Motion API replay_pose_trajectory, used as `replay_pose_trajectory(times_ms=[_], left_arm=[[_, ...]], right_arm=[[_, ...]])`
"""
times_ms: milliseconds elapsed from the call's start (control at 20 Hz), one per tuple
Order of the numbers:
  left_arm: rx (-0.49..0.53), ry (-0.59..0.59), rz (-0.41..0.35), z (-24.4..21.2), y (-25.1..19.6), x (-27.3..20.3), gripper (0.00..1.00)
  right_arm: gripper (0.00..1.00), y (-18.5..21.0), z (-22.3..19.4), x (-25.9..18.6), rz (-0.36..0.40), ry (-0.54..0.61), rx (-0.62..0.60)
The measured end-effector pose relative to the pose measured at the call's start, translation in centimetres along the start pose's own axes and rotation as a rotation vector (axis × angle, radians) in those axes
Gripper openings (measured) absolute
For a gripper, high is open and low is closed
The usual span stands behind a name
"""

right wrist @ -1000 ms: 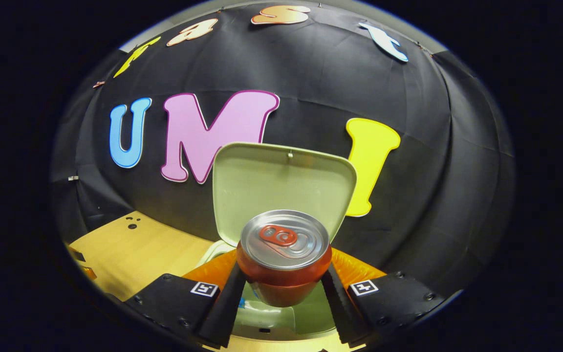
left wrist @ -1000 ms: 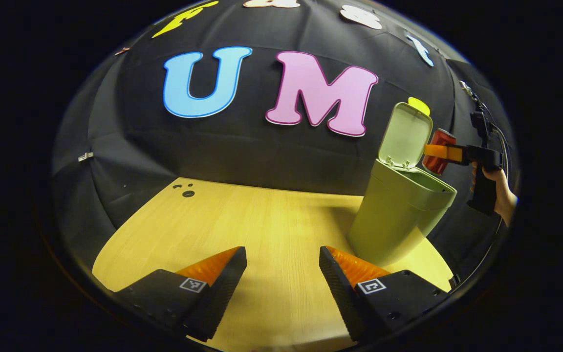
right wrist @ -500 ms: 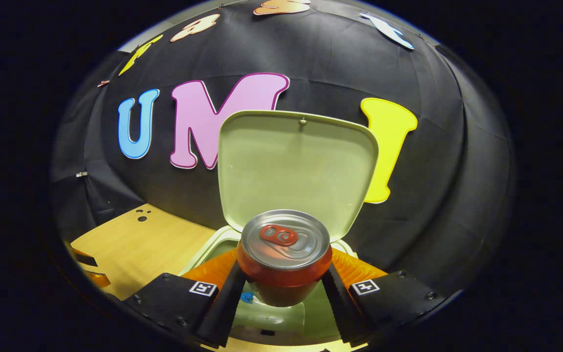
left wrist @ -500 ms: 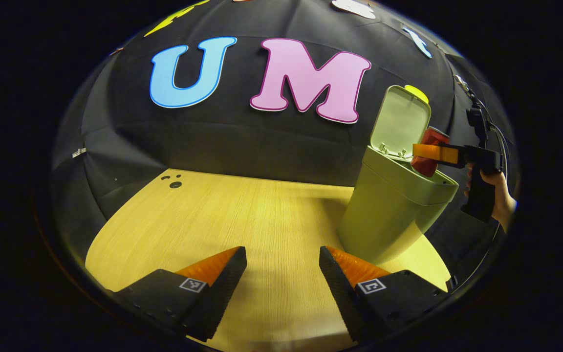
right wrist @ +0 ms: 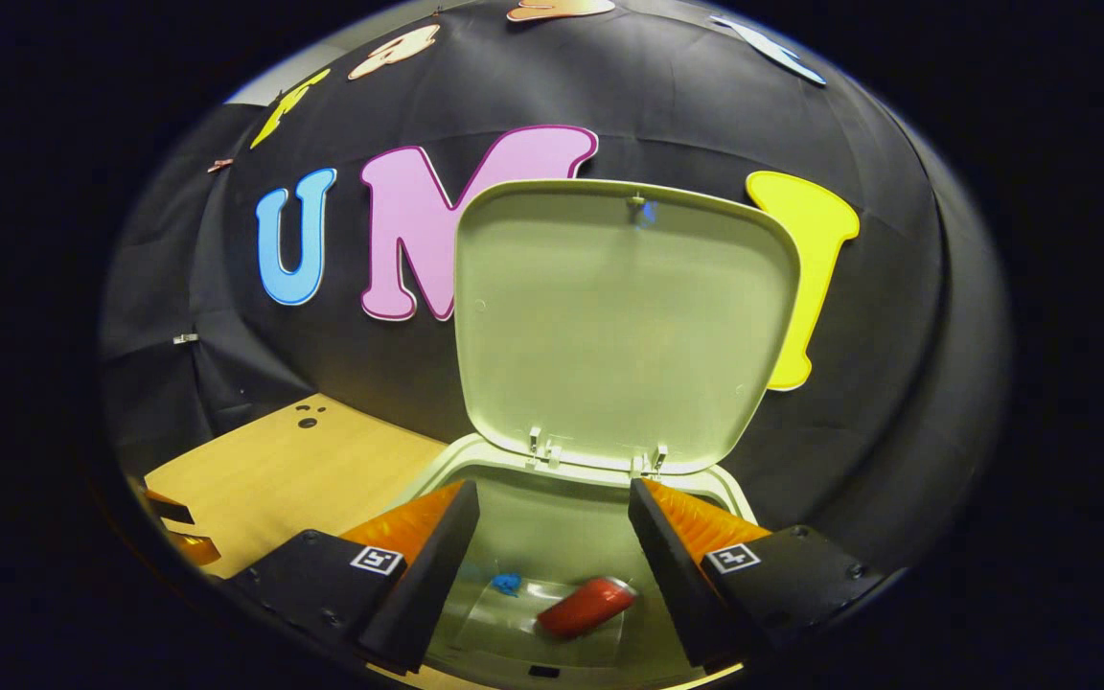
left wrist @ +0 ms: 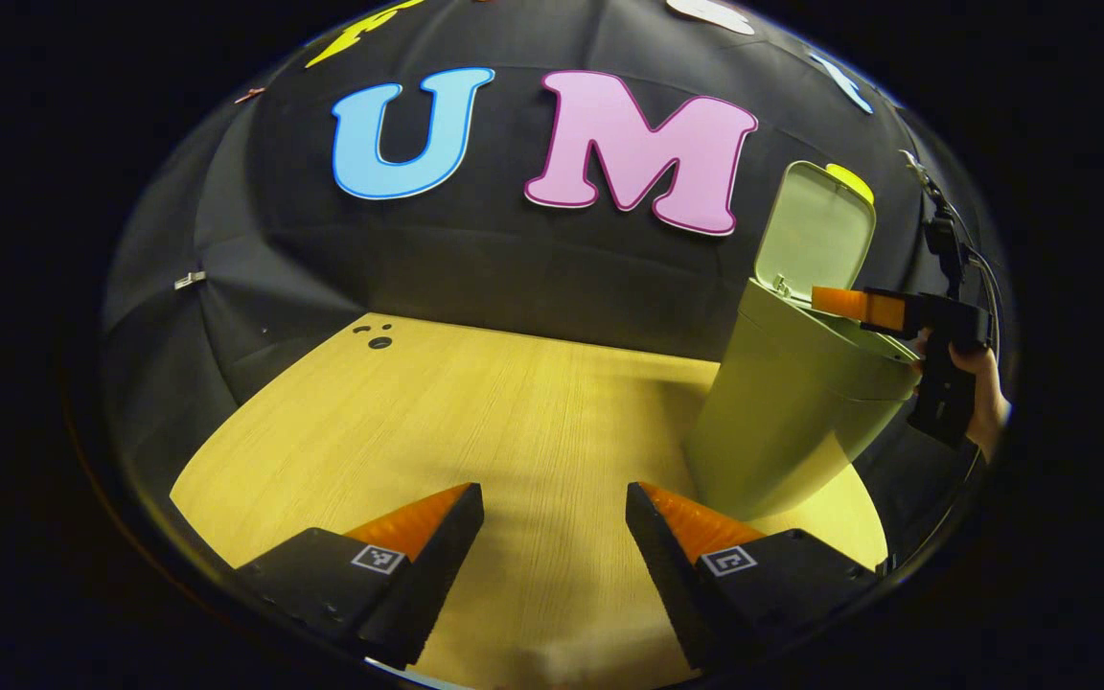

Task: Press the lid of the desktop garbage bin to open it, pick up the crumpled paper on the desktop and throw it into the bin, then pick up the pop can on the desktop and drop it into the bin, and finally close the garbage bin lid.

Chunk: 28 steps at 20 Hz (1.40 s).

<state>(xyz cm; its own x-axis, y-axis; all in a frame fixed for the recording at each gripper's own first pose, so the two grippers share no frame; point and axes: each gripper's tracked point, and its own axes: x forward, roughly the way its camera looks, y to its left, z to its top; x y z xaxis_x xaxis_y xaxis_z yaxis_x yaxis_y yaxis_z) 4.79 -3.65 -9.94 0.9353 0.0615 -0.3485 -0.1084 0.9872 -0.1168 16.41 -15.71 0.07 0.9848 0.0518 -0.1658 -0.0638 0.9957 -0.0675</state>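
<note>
The pale green bin (right wrist: 562, 537) stands with its lid (right wrist: 621, 321) raised upright. My right gripper (right wrist: 552, 513) hangs open just over the bin's mouth. Down inside, the red pop can (right wrist: 586, 606) lies on its side, next to a small blue scrap (right wrist: 506, 582). In the left gripper view the bin (left wrist: 792, 412) stands at the table's right end, its lid (left wrist: 816, 230) up, and the right gripper (left wrist: 844, 303) reaches over its rim, held by a hand (left wrist: 983, 402). My left gripper (left wrist: 555, 522) is open, low over the wooden table (left wrist: 475, 412), left of the bin.
The booth's black cloth wall runs close behind the bin and the table. Small dark holes (left wrist: 375, 337) mark the table's far left corner. The table's right edge lies just past the bin. The left gripper (right wrist: 173, 527) shows at the far left of the right gripper view.
My right gripper opened and let go of the pop can, which fell into the bin. The left gripper shifted only slightly.
</note>
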Motion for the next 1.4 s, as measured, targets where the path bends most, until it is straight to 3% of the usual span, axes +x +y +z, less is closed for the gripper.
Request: replay_pose_trajectory(times_ms=[500,850,1150,1400], left_arm=[[0.011,-0.027,-0.03,-0.5,2.8,-3.3,0.96],[-0.043,-0.046,0.011,-2.0,5.7,-5.5,0.96],[-0.133,-0.043,0.06,-3.6,7.7,-6.7,0.96],[-0.171,-0.065,0.109,-3.9,9.0,-7.7,0.96]], right_arm=[[0.97,-1.1,11.5,-3.9,-0.073,-0.182,-0.001],[0.97,-3.1,17.8,-3.8,-0.125,-0.246,-0.011],[0.97,-3.9,20.9,-0.9,-0.138,-0.225,-0.015],[0.97,-4.1,20.8,2.5,-0.139,-0.142,-0.004]])
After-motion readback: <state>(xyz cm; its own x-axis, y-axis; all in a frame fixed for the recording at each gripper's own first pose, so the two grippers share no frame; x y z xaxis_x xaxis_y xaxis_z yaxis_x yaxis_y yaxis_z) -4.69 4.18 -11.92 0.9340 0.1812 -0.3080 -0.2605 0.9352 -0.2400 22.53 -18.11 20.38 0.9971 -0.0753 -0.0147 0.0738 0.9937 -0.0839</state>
